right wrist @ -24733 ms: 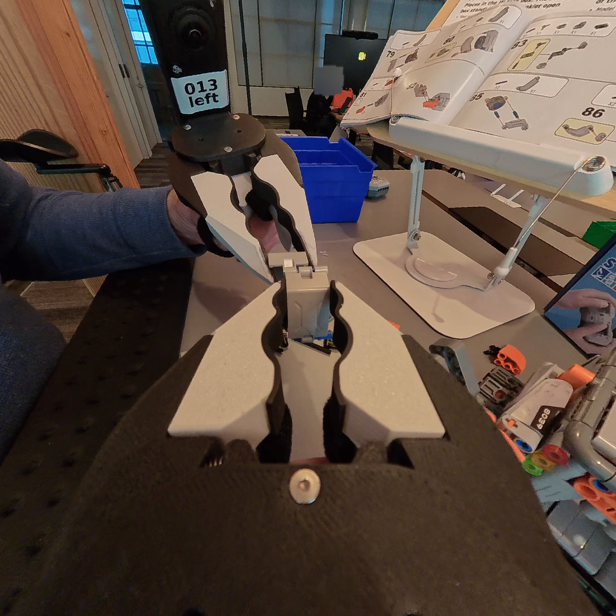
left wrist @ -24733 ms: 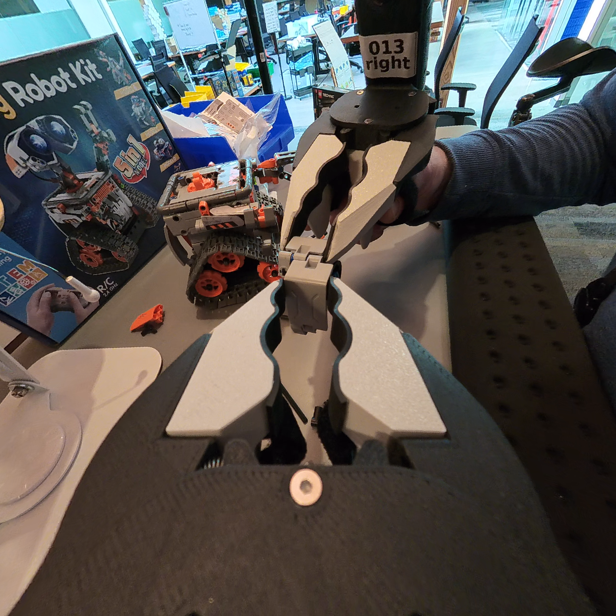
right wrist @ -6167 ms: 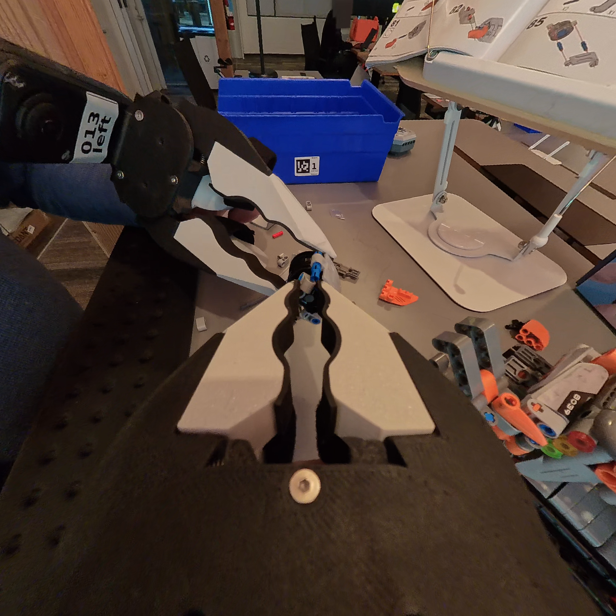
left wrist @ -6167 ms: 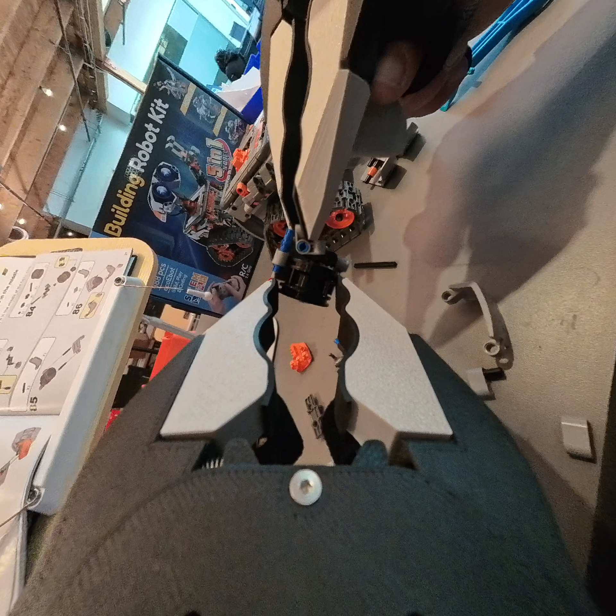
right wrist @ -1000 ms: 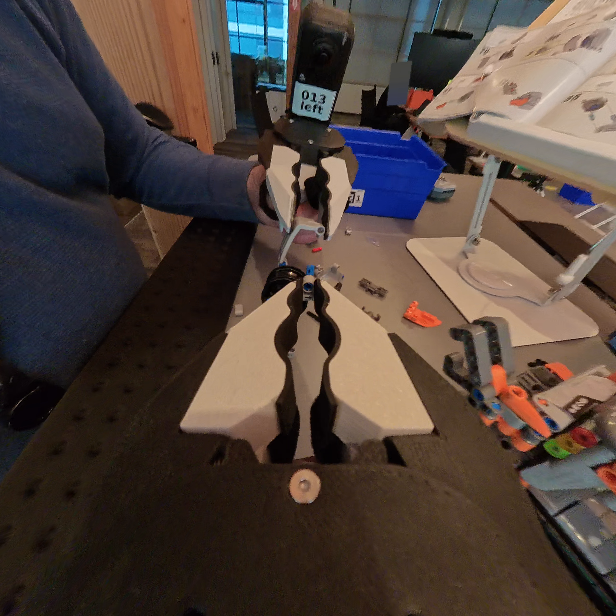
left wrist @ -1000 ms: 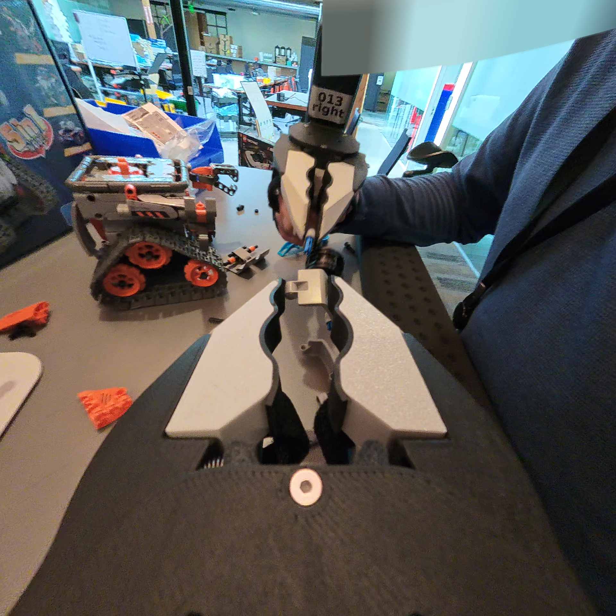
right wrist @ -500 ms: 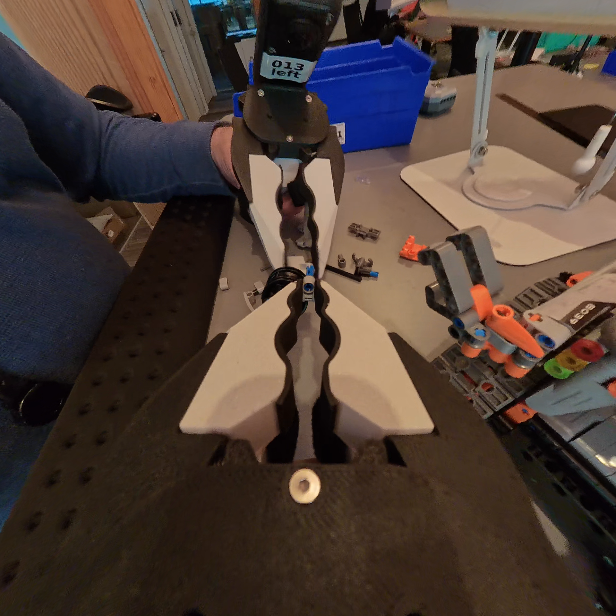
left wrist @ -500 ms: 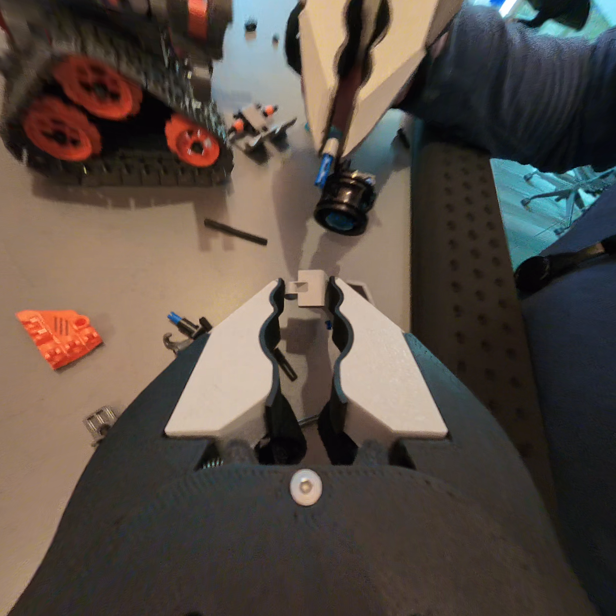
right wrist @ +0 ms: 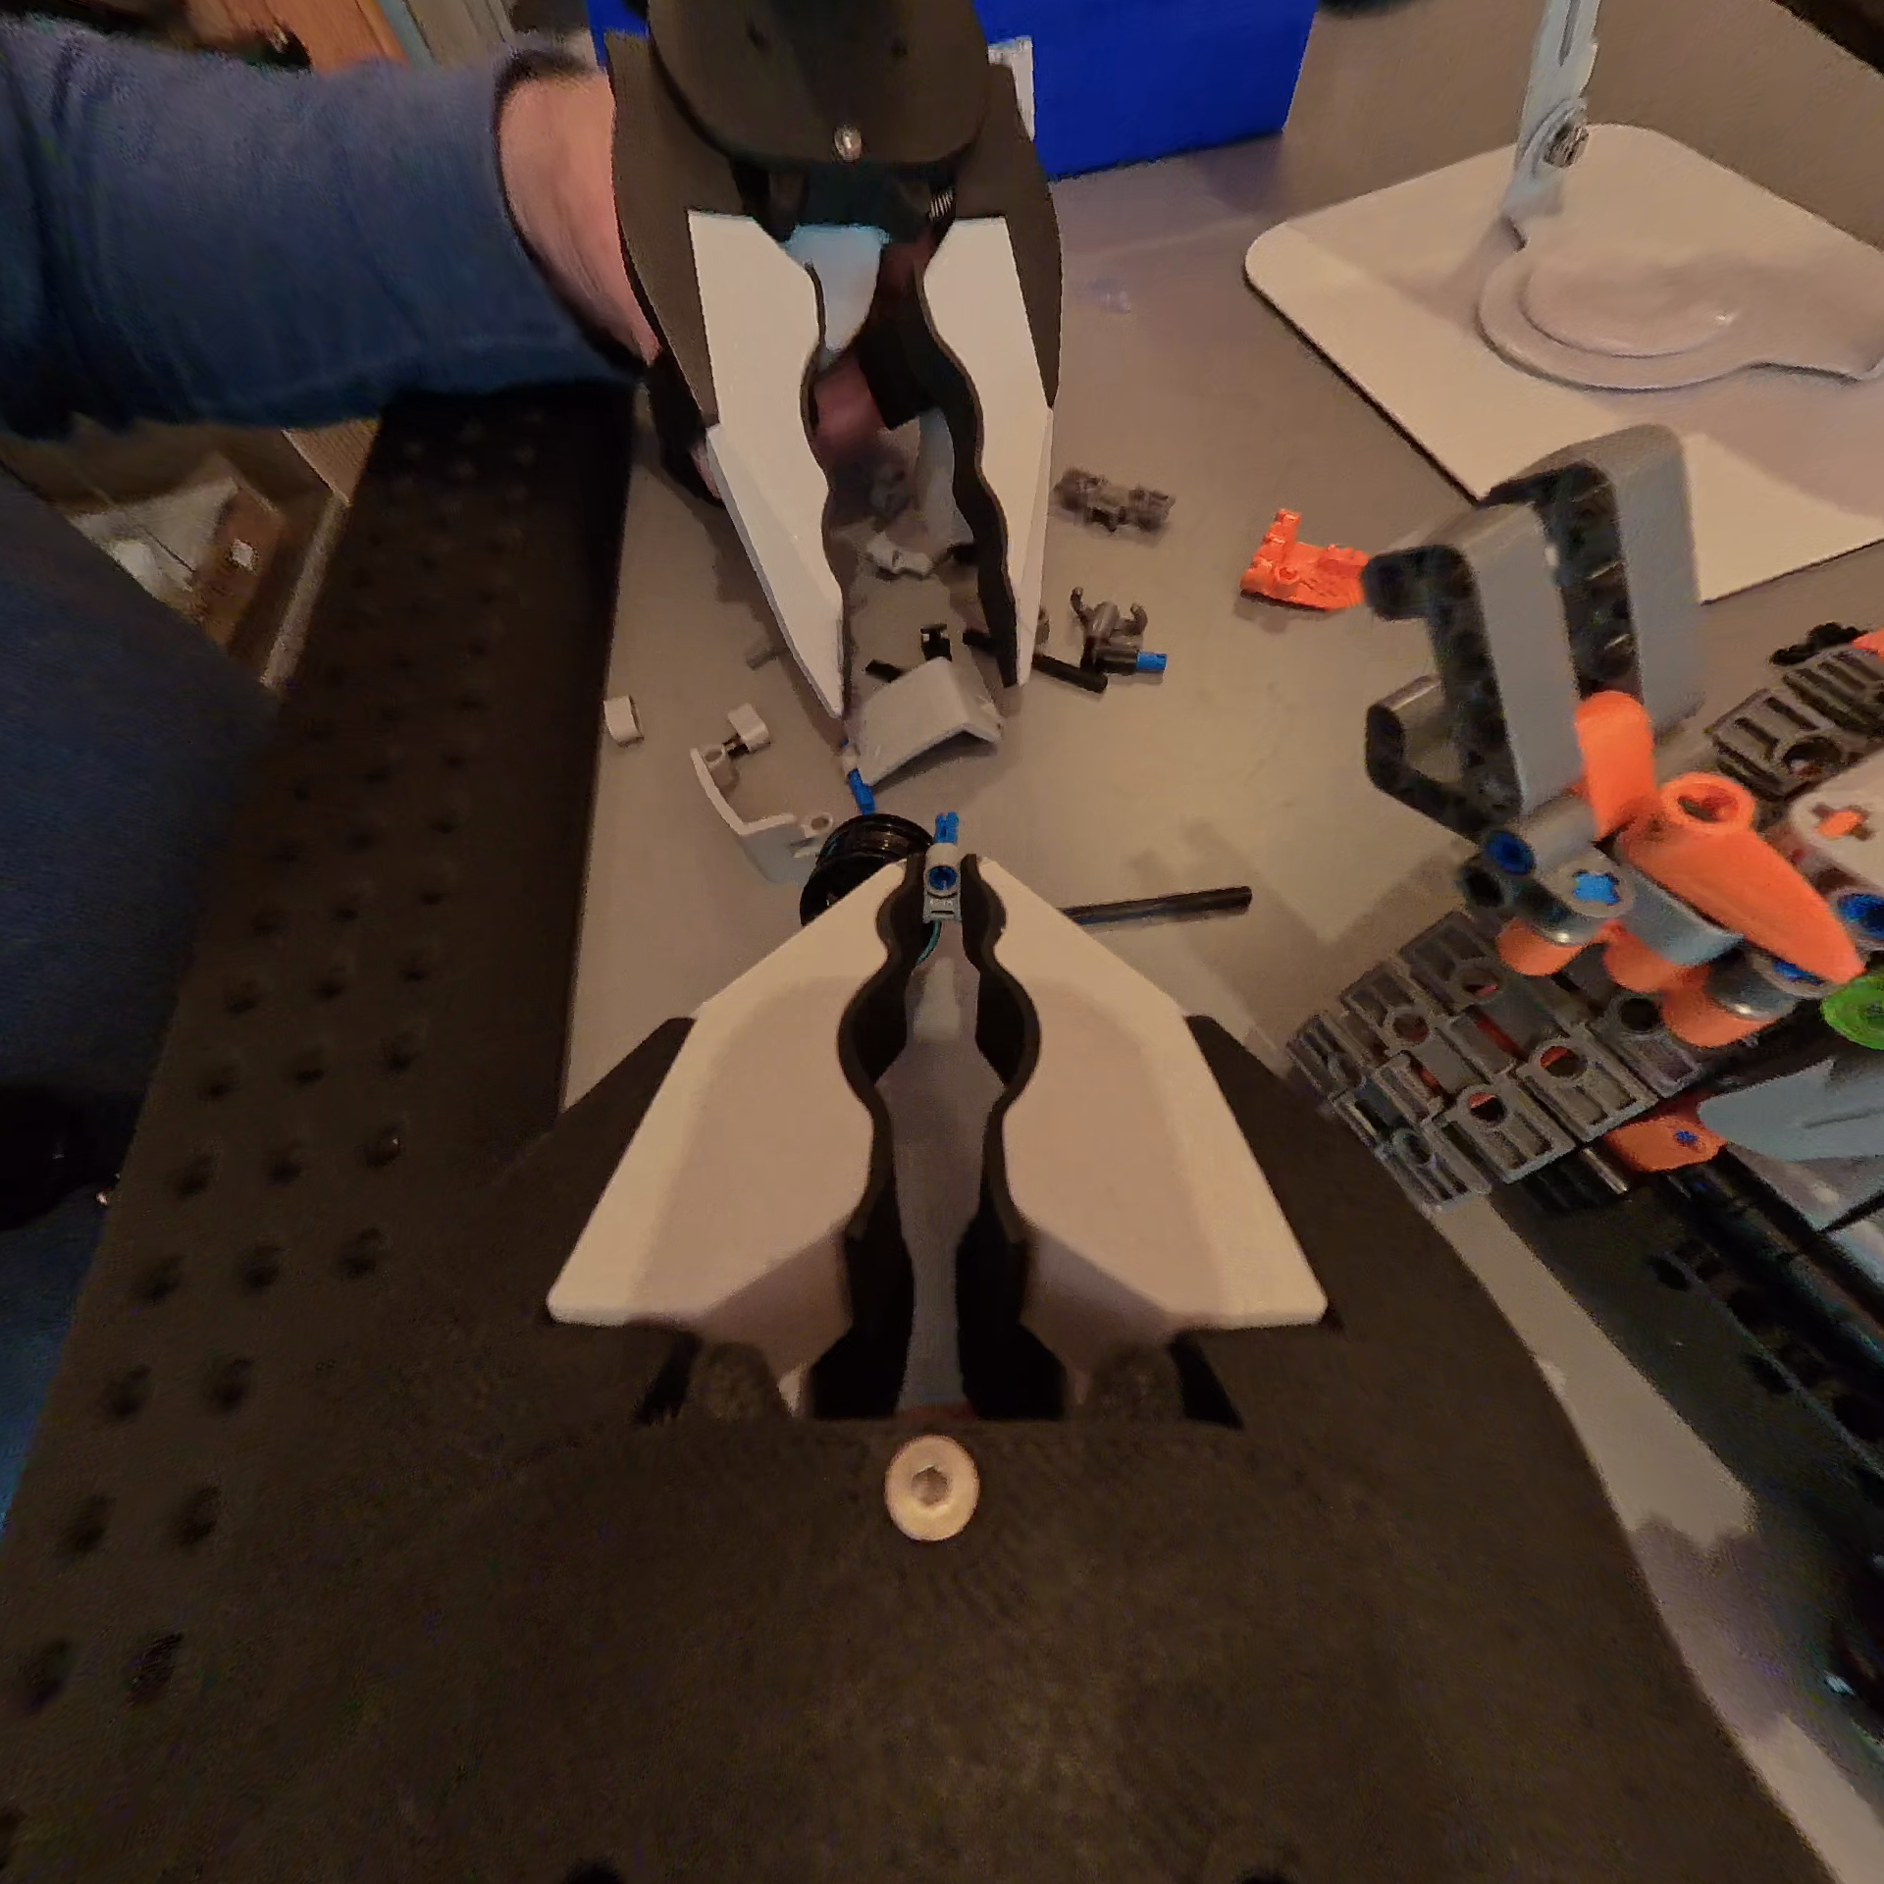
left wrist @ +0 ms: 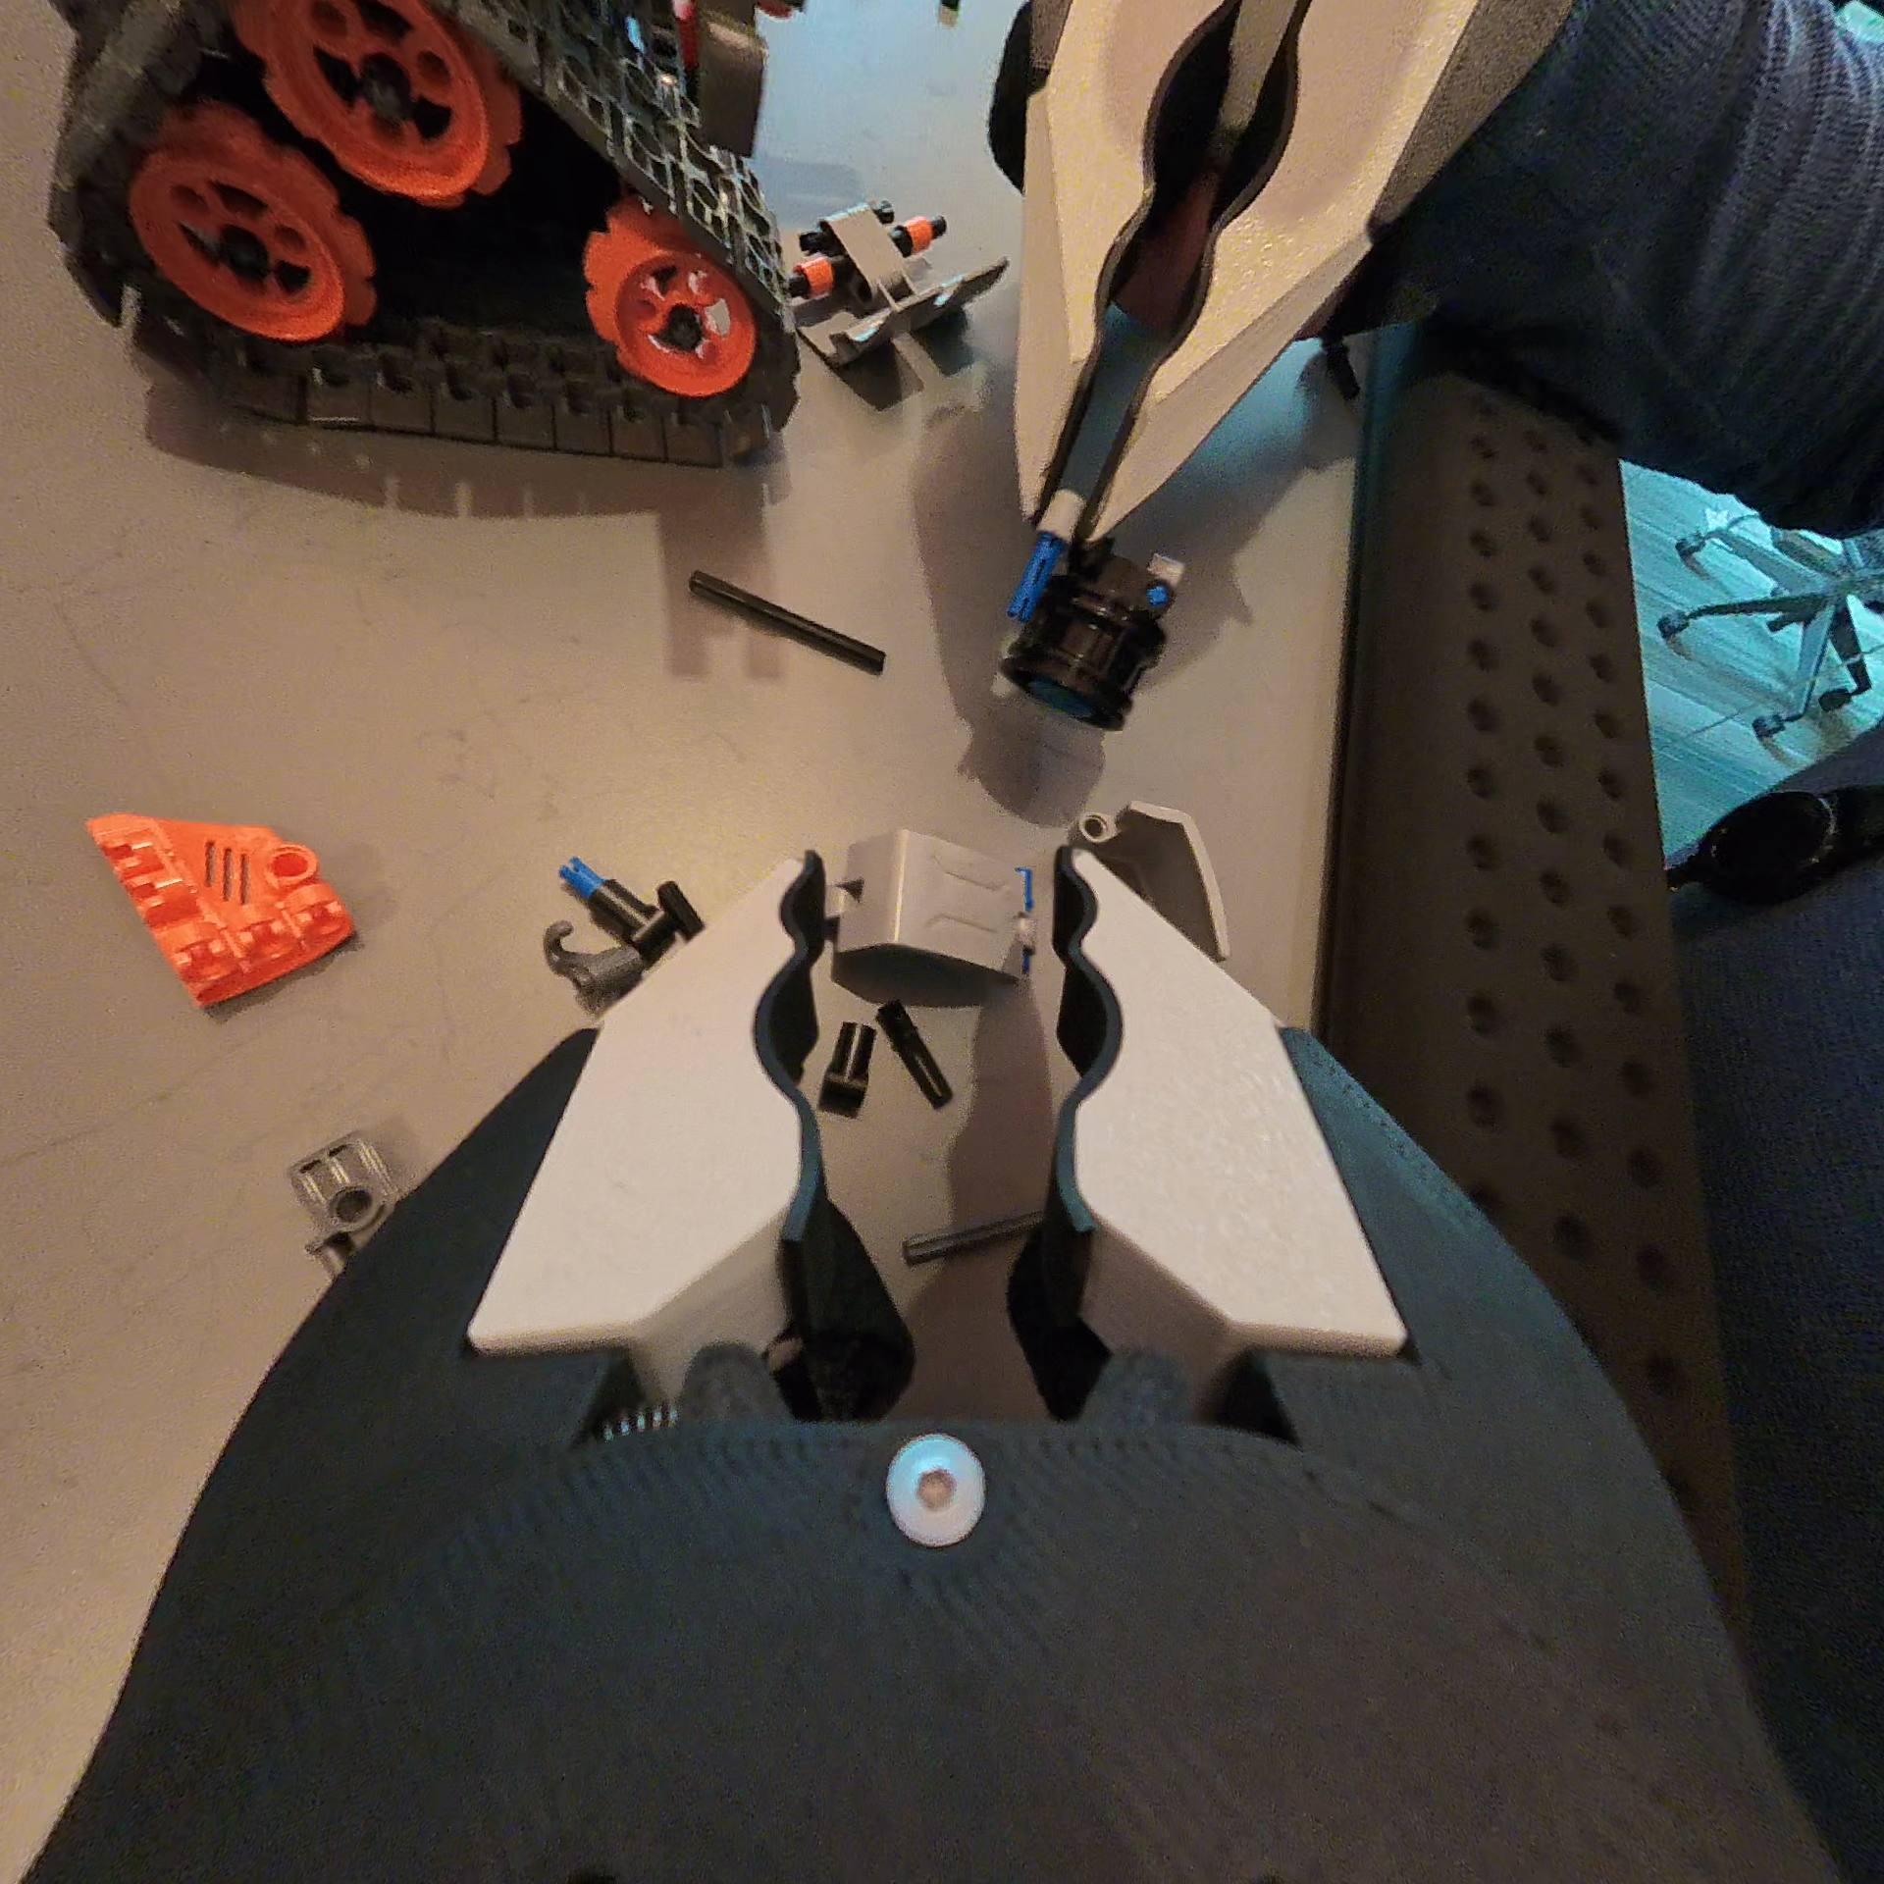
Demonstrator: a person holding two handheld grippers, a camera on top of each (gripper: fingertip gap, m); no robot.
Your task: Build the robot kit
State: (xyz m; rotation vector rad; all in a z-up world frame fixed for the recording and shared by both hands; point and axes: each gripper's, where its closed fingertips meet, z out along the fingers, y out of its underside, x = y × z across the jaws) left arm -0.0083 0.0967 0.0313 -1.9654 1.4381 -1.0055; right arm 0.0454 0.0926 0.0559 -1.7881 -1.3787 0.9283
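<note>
Two grippers work over a grey table [left wrist: 408,714] strewn with building-kit parts, and the black hub [left wrist: 1086,642] lying near its edge serves as the marker.

The left gripper [left wrist: 933,882] has just let go. Half a second ago it pinched the grey panel [left wrist: 928,918]; now its jaws stand wide apart, and the panel rests on the table between the tips, just short of the hub. Whether either tip touches it is hard to tell. A curved pale piece [left wrist: 1162,867] lies beside the panel, and two short black pins lie further from the hub, between the open fingers.

The right gripper [right wrist: 943,867] is closed tight on a small grey connector [right wrist: 943,887] with a blue pin. It hangs just above the hub, nearly touching it.

A black axle [left wrist: 785,622] lies on the table beside the hub. Beyond that axle stands a tracked model [left wrist: 408,204] with orange wheels. An orange wedge [left wrist: 219,918] sits well away from the hub, across the table.

On the hub's other side a black perforated mat [left wrist: 1478,816] borders the table, with a blue sleeve [right wrist: 255,234] over it. Far past the hub, the right wrist view shows a white stand base [right wrist: 1529,306] and a blue bin [right wrist: 1142,71]. An office chair [left wrist: 1784,632] stands on a pale floor past the mat.
</note>
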